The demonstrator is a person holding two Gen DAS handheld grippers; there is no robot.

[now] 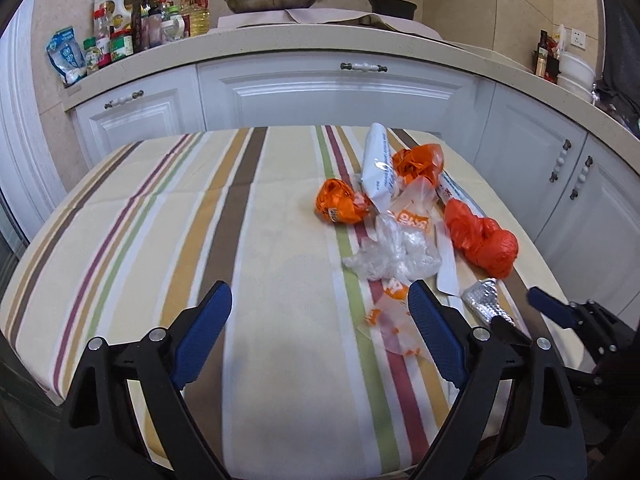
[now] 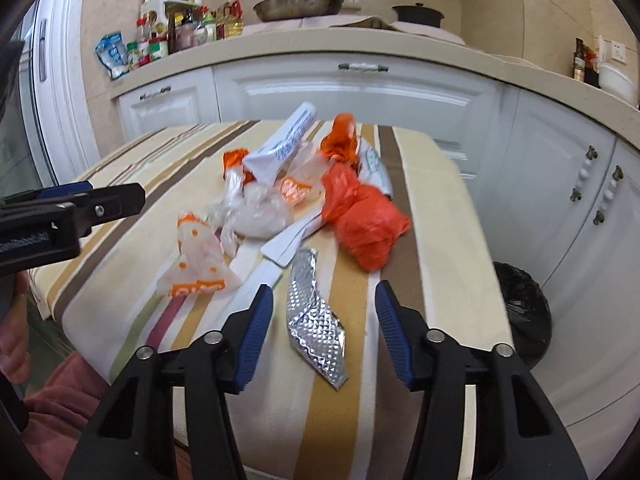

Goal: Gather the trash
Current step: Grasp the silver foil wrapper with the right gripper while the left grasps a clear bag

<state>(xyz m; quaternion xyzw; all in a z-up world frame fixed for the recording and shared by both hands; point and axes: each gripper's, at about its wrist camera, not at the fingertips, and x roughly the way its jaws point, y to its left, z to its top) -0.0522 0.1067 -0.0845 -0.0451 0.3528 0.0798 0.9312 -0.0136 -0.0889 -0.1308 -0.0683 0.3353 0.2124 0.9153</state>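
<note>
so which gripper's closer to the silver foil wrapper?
Right. The right gripper is open with the silver foil wrapper between its fingers; the left gripper is open over bare cloth beside it.

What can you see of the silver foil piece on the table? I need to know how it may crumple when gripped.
The silver foil piece is a crinkled, embossed metallic strip with a diamond pattern, bent and twisted, lying flat on the striped tablecloth near the table's front edge. Its far end lies against a white flat strip. It sits between the open fingers of the right gripper, which does not appear to touch it. The left wrist view shows it beside the trash pile.
</note>
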